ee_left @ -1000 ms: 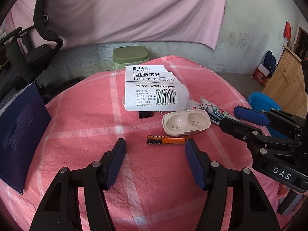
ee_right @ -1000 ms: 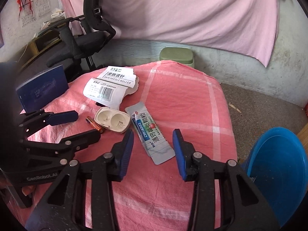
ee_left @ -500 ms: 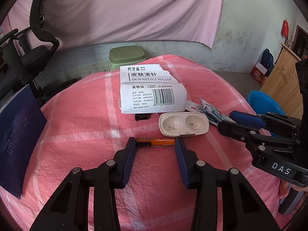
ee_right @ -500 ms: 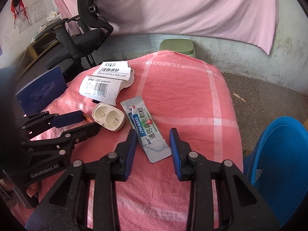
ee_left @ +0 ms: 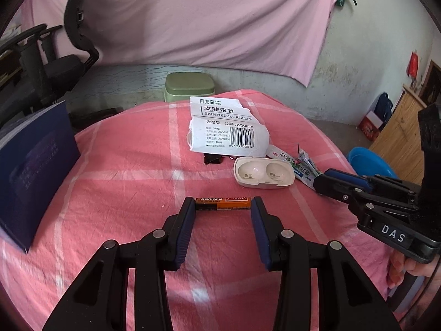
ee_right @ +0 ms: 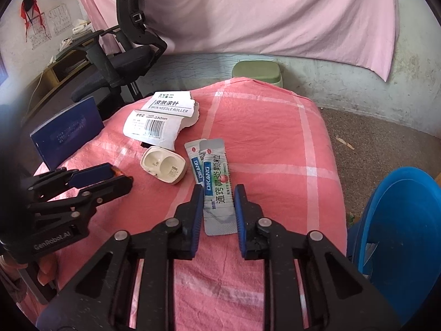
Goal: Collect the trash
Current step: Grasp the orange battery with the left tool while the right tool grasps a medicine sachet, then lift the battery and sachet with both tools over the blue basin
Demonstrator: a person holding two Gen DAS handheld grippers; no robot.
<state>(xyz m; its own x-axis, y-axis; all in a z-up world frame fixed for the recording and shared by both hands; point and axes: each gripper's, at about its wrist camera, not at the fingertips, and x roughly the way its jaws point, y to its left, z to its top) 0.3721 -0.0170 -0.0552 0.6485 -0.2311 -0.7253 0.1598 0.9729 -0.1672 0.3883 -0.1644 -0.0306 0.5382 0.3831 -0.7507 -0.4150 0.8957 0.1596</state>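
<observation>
**Left wrist view: battery pinched end to end, sachet boxed in on the right**

Left wrist view first: the left gripper (ee_left: 223,205) is seen narrowed down on the orange and black battery (ee_left: 223,203), which lies crosswise on the pink checked cloth (ee_left: 124,171). Both blue pads are pressed against the battery's two ends, so it is gripped lengthwise.

Just beyond it, a bit to the right, the open cream case (ee_left: 263,172) with two round hollows is parked. Farther back the torn white packaging (ee_left: 227,129) with the barcode is spread out, with a small black scrap (ee_left: 212,160) at its near edge. A dark blue booklet (ee_left: 33,165) is propped at the far left.

Over on the right wrist view, the right gripper (ee_right: 217,193) is closing, its jaws narrow, with the silver and blue sachet (ee_right: 219,198) lying flat between the pads. The sachet's long edges look to be touched by the pads, though a firm squeeze can't be confirmed. A second sachet (ee_right: 193,157) is tucked partly under the first, on its far left side.

A blue bin (ee_right: 399,226) is seen off the cloth's right edge, low down. A green stool (ee_right: 256,73) is set beyond the far end, and an office chair (ee_right: 124,55) at far left.
</observation>
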